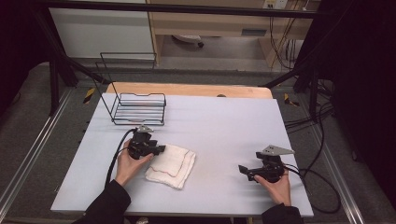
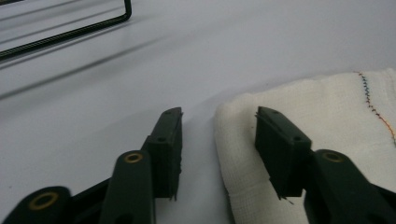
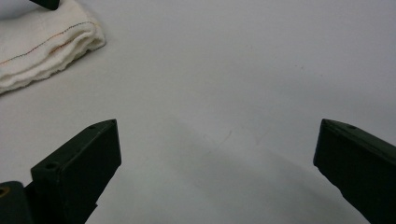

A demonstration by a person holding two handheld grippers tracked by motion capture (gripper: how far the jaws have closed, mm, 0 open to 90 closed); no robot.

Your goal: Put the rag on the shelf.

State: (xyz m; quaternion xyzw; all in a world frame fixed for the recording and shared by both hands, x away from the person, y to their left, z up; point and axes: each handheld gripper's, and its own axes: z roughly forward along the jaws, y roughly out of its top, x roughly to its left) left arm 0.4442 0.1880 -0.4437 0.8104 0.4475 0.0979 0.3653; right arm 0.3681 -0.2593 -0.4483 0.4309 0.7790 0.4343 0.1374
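Both tongs sit low over the table (image 1: 224,121). I see my left gripper (image 2: 217,126) part open, one jaw over the corner of the folded white cloth (image 2: 317,107) and the other over bare table beside it, the cloth's edge in the gap, neither pad pressing on it. That cloth lies left of the table's middle. My right gripper (image 3: 217,140) stands wide open over bare surface, well apart from the cloth. A black wire rack (image 1: 138,109) stands at the far left.
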